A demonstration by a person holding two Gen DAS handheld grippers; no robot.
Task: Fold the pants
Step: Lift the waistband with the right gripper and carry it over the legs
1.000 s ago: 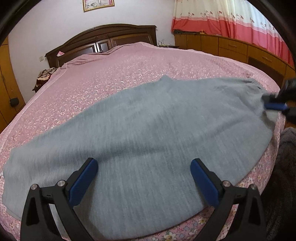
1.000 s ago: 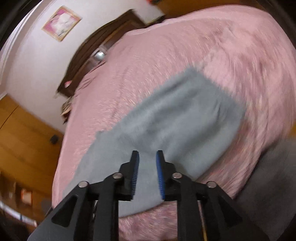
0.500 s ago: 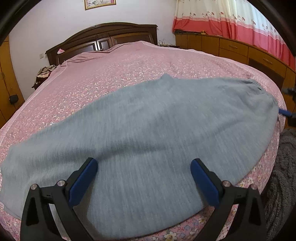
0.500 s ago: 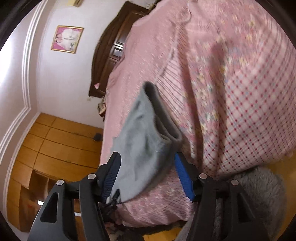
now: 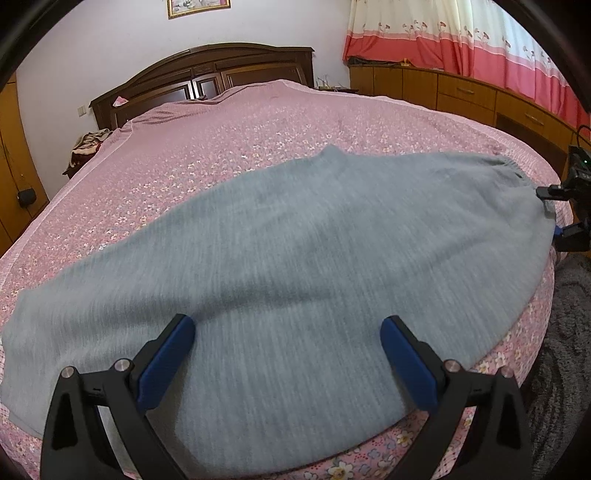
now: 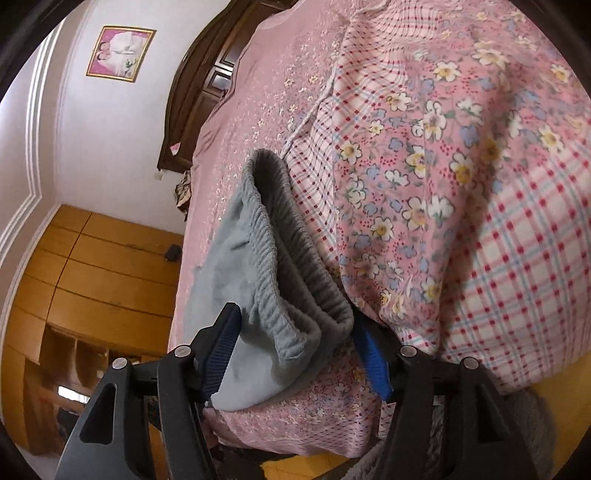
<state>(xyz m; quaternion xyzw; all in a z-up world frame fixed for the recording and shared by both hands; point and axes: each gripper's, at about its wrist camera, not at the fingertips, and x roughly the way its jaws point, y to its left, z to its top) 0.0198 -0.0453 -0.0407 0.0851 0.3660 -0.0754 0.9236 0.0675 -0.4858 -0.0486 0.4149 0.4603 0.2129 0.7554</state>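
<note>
Grey pants (image 5: 295,258) lie flat across the near edge of a pink floral bed (image 5: 258,140), waistband at the right. My left gripper (image 5: 288,350) is open and hovers just above the middle of the pants, empty. My right gripper (image 6: 295,343) is open at the bed's right edge, its jaws either side of the ribbed waistband (image 6: 291,258), with the cloth between the pads. It shows at the far right of the left wrist view (image 5: 565,218).
A dark wooden headboard (image 5: 207,70) stands at the far end. Wooden cabinets (image 5: 461,96) and red curtains (image 5: 461,33) run along the right wall. A grey rug (image 5: 561,350) lies on the floor by the bed.
My right gripper has opened, swung to the bed's right edge and moved onto the waistband, which now sits between its jaws. The left gripper has barely moved.
</note>
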